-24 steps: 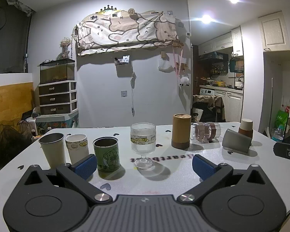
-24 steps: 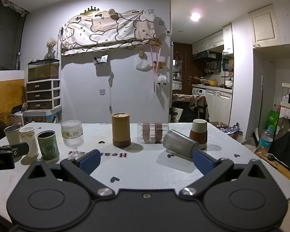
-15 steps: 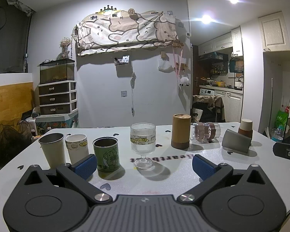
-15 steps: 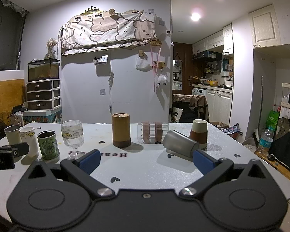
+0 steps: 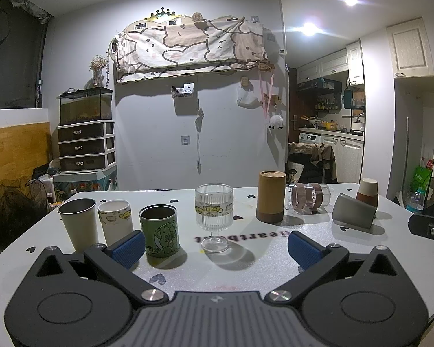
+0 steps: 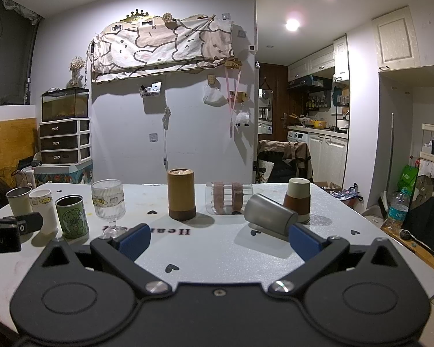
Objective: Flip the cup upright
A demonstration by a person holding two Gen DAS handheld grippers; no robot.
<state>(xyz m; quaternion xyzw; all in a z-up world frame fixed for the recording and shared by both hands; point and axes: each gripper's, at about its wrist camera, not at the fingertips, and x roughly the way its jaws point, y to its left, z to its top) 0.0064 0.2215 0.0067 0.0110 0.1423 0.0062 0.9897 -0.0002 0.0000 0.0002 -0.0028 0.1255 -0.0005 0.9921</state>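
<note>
1. On the right half of the table (image 6: 217,260), the grey metal cup (image 6: 270,214) lies on its side, leaning against or just touching the brown-and-cream cup (image 6: 297,199), which stands mouth-down behind it. The clear glass mug (image 6: 228,198) also lies on its side, just left of it.
2. Right claw (image 6: 220,238): jaws spread wide, holding nothing, with its right pad just in front of the grey cup. Left claw (image 5: 215,244): also wide and empty, pointed at the stemmed glass (image 5: 214,217) and green elephant cup (image 5: 160,230).
3. Risk: the grey cup is a smooth cylinder, so a nudge from one pad before closing likely rolls it toward the table's edge.
4. Risk: a push backward could topple the brown-and-cream cup or shove the glass mug.
5. Risk: a grip near the rim on slick metal may slip mid-rotation and drop the cup.
6. Risk: the left claw sits close to the stemmed glass, which is top-heavy; stray motion could tip it.
</note>
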